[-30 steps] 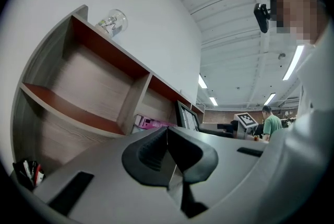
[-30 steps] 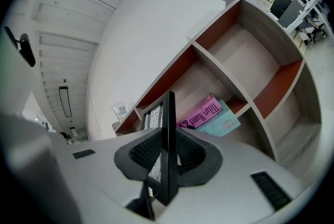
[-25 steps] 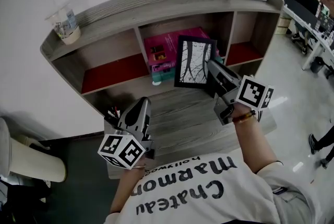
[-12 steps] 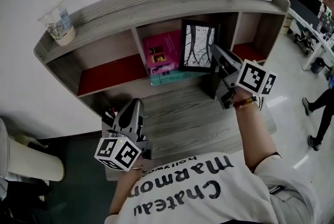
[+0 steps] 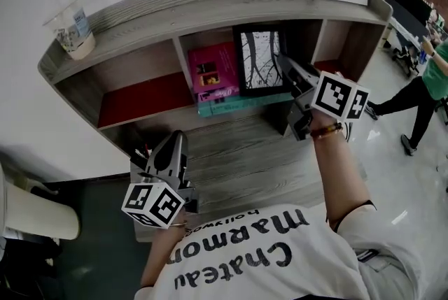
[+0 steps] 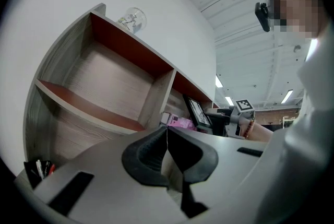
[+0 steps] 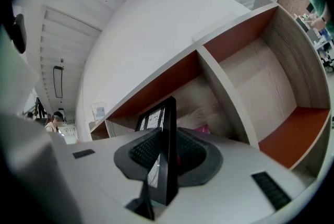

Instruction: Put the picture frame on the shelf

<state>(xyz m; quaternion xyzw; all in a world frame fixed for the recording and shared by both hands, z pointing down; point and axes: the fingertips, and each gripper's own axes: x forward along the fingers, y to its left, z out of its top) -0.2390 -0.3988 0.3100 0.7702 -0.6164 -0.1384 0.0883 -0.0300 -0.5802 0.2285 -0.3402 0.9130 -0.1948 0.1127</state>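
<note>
only the right gripper view shows right tool [image 7: 167, 138] pinching picture frame [image 7: 169, 110]; left tool [image 6: 166, 133] clenched.

White lettered T-shirt [image 5: 266, 260], thin wristband [image 5: 326, 131]

Pink box [image 5: 212, 73] in middle bay [image 5: 210, 38] — left bay [image 5: 143, 75] (red-floored) free.

Shirt [image 5: 241, 258] at six o'clock reads "Chateau Marmon", with "hollywoo" above it. Pink box [image 5: 212, 73] at twelve: print too small to read.
</note>
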